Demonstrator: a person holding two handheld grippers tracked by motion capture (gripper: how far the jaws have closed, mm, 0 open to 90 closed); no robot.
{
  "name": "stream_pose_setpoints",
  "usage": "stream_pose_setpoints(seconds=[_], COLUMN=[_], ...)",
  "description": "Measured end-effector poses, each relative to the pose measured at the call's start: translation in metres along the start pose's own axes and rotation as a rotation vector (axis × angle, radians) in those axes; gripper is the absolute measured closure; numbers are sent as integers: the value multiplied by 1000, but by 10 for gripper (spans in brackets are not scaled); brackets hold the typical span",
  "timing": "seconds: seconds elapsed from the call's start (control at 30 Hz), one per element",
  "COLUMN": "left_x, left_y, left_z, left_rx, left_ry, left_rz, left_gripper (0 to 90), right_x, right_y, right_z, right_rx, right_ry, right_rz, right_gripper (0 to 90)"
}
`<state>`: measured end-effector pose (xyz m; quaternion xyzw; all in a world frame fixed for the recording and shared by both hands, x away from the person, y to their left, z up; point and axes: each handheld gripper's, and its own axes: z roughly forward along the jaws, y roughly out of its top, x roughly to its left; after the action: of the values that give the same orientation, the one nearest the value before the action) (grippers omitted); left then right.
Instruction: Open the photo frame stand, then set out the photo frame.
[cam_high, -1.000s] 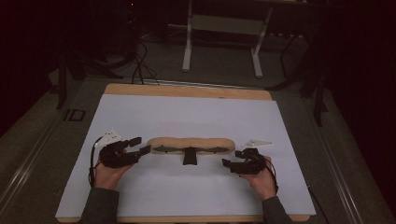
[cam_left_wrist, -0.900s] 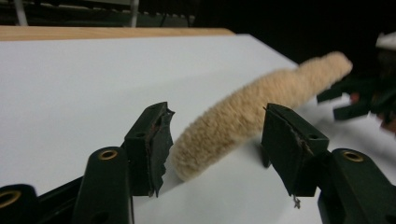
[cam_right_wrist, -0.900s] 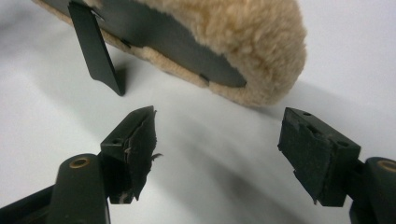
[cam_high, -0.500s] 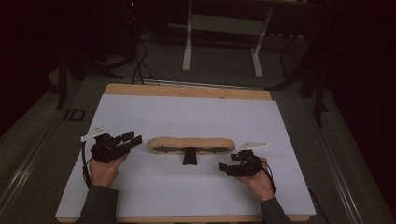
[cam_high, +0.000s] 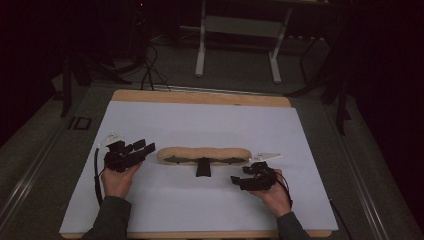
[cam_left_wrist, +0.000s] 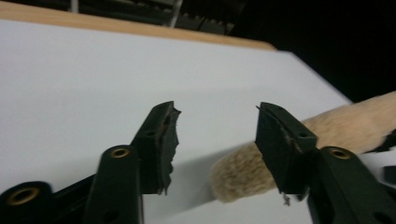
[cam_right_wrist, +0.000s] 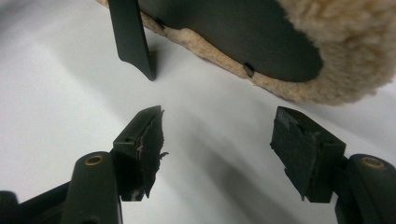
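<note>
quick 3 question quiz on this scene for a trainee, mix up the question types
1. True or false: the left gripper is shut on the fleecy tan pad.
2. Multiple choice: where does the black handle of the pad point in the high view? A) toward the person B) toward the far edge of the table C) straight up
3. Fill in: the pad lies on a ____ sheet that covers the wooden table.

Key
1. False. Its jaws stand open, short of the pad's end.
2. A.
3. White. The right gripper also rests open over it, near the pad's other end.
</note>
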<state>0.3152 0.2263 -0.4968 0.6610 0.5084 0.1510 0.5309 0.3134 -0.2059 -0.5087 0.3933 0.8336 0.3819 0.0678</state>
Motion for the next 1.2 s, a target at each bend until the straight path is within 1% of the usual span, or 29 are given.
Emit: stream_pose_setpoints(seconds=[0.1,0.17,0.23,0.3,0.4,0.5,0.53,0.57,0.67,0.73,0.77,0.87,0.9,0.97,1.07,1.1,1.13,1.17,1.2], left_x=[-1,-2,-3,-4,-5,-7,-7,-7,-8,-8,-9,-11,-12,-13,-15,-15,-15,-16,-16], left_y=[-1,-2,-3,-5,-6,-6,-6,-6,-7,-7,-7,-7,-7,-8,-8,-8,-8,-8,-8], left_z=[3,6,10,13,14,14,13,14,15,16,17,17,17,18,19,19,19,19,20], left_rx=[5,22,48,68,79,77,82,84,88,91,91,84,84,82,88,88,88,84,85], left_ry=[26,39,57,64,57,59,59,65,73,72,69,57,55,50,52,52,52,40,37], left_rz=[20,36,63,83,113,121,130,138,151,159,161,169,178,183,200,200,200,209,212], left_gripper=[562,591,627,659,733,789,820,833,875,884,898,899,899,899,899,899,899,899,899], right_x=[2,3,3,3,3,2,2,2,4,5,6,6,6,7,8,8,9,9,9], right_y=[0,1,1,1,1,1,1,1,1,2,2,2,2,3,4,4,5,5,6], right_z=[1,1,1,1,1,1,1,1,-1,-1,-2,-2,-2,-3,-2,-2,-1,0,1], right_rx=[-2,-5,-9,-10,-10,-11,-22,-24,-51,-61,-74,-85,-93,-103,-113,-113,-111,-106,-110], right_ry=[6,7,7,7,6,6,2,1,-23,-27,-41,-52,-59,-63,-86,-86,-96,-121,-131], right_rz=[-4,-3,-2,-1,1,4,18,20,11,8,9,14,12,0,-6,-6,-8,-12,-10], right_gripper=[348,362,366,377,392,407,447,466,555,573,611,675,707,746,794,794,794,852,865])
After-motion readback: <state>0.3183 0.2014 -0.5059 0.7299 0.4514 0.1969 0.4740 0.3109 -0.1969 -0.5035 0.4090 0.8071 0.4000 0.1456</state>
